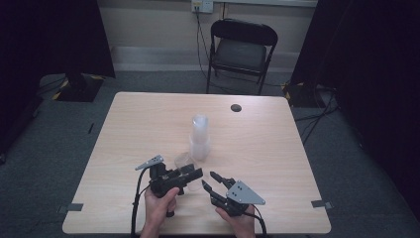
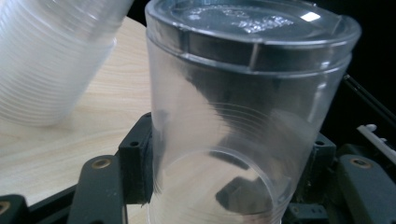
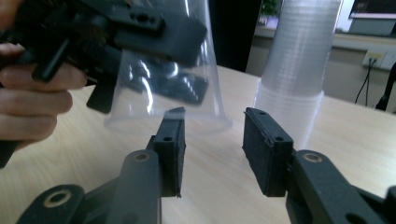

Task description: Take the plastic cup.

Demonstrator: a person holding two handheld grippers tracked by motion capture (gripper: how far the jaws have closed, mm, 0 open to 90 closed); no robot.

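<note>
The left tool [image 1: 190, 174] is clamped on a clear plastic cup [image 2: 243, 121], held near the worktop's [image 1: 257, 148] front edge just before the cup stack [image 1: 200, 139]. The right tool [image 3: 212, 149], jaws apart, faces its rim. Judging by this, one cup is being handled; next comes a careful handover or placing.

A black folding chair [image 1: 241, 52] stood behind the wooden table [image 1: 148, 124] on grey carpet [image 1: 44, 148], near a pale wall [image 1: 148, 22] with a socket [image 1: 202, 6].

A black folding chair [image 1: 242, 51] stands beyond the table's [image 1: 257, 148] far edge, under a wall socket [image 1: 202, 5] with hanging cables [image 1: 200, 39].
</note>
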